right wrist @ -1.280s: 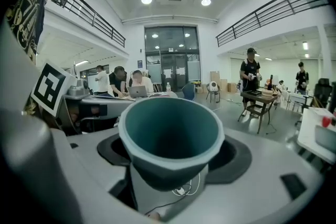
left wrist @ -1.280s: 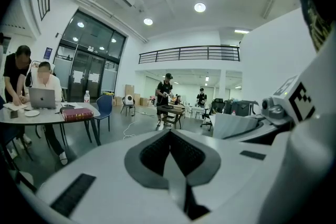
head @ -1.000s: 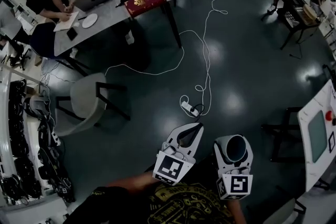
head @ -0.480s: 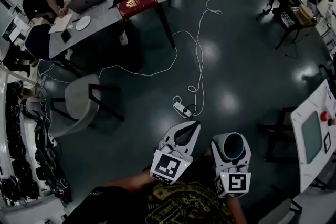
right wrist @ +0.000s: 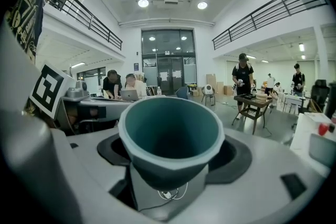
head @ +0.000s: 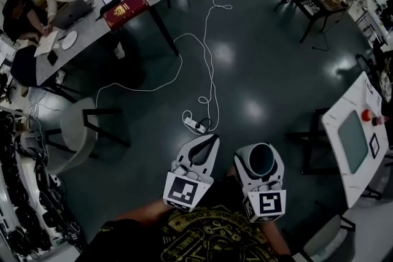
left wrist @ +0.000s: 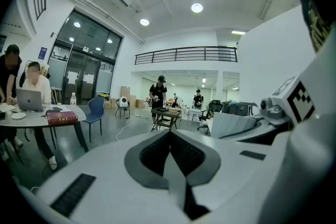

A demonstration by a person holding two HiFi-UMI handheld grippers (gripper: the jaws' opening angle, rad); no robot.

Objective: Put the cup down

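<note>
The teal cup (right wrist: 167, 136) rides mouth up, clamped round its lower wall by the right tongs (head: 260, 164). It is carried over the dark floor (head: 264, 70), well apart from the white surface (head: 334, 126) at right. It looks stiff, light and smooth, so probably slippery, and a hold round the body suits it. The left tongs (left wrist: 170, 157) are pressed together on nothing.
</note>
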